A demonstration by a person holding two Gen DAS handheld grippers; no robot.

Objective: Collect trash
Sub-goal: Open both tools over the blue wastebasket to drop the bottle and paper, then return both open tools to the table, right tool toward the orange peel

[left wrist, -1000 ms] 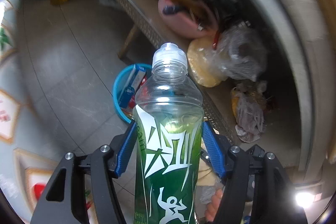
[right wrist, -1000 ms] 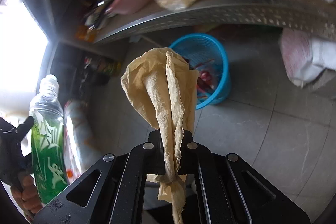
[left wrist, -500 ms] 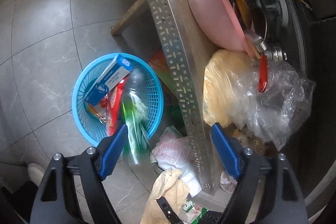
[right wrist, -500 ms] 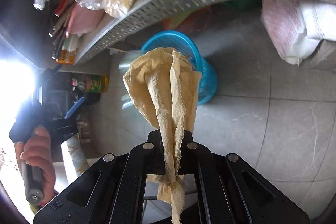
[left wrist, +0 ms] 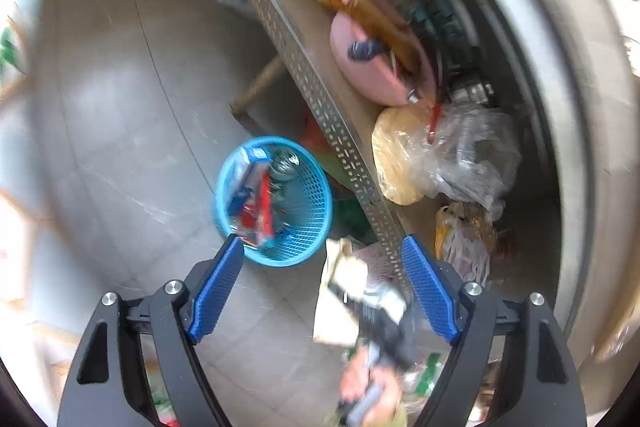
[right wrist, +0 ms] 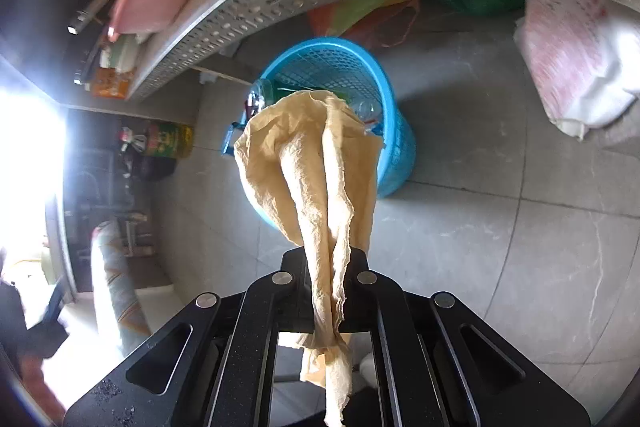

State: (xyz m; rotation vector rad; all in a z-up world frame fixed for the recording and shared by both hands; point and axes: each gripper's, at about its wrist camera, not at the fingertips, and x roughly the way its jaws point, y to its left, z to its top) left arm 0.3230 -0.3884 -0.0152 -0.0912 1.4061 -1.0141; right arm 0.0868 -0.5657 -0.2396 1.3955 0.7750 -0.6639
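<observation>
Left gripper (left wrist: 322,285): jaws standing wide apart, holding nothing, hovering above the tiled floor (left wrist: 120,115).

Right gripper (right wrist: 328,267): jaws clamping a crumpled tan paper towel (right wrist: 312,163), which is hanging in front of the basket.

Blue mesh basket (left wrist: 312,227): sitting on the floor just beside the front edge of the perforated metal shelf (left wrist: 320,95); containing a clear plastic bottle (right wrist: 262,95), a blue carton (left wrist: 244,175) and red wrappers (left wrist: 262,211).

Pink bowl (left wrist: 372,75) and plastic bag (left wrist: 460,155): lying on the shelf.
</observation>
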